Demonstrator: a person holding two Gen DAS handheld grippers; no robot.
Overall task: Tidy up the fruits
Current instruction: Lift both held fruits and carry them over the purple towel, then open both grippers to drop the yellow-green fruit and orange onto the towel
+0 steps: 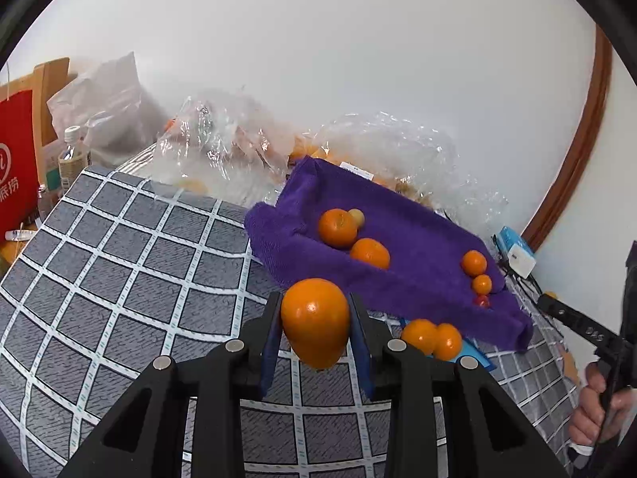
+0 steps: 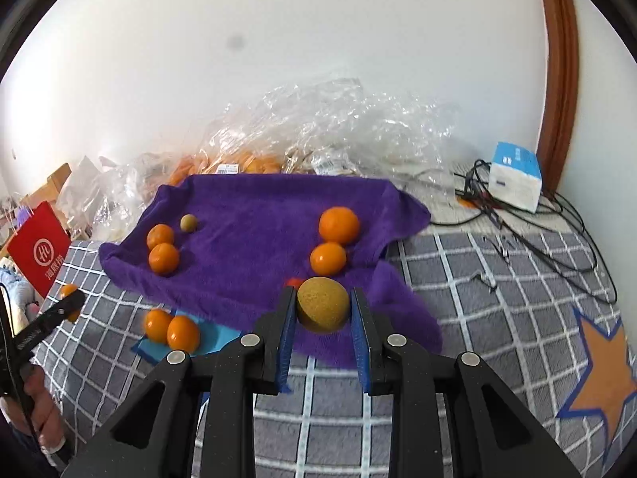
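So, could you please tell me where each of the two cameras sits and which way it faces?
Left wrist: on the left gripper, looking along its fingers past a held orange to the purple towel; the right hand shows at the edge.
Right wrist: on the right gripper, facing the towel over a held yellow-brown fruit; the left hand shows at the lower left.
Shared: towel, its fruit, the orange pair on the blue sheet.

Both wrist cams close, facing wall; share purple towel point(image 1: 418, 239).
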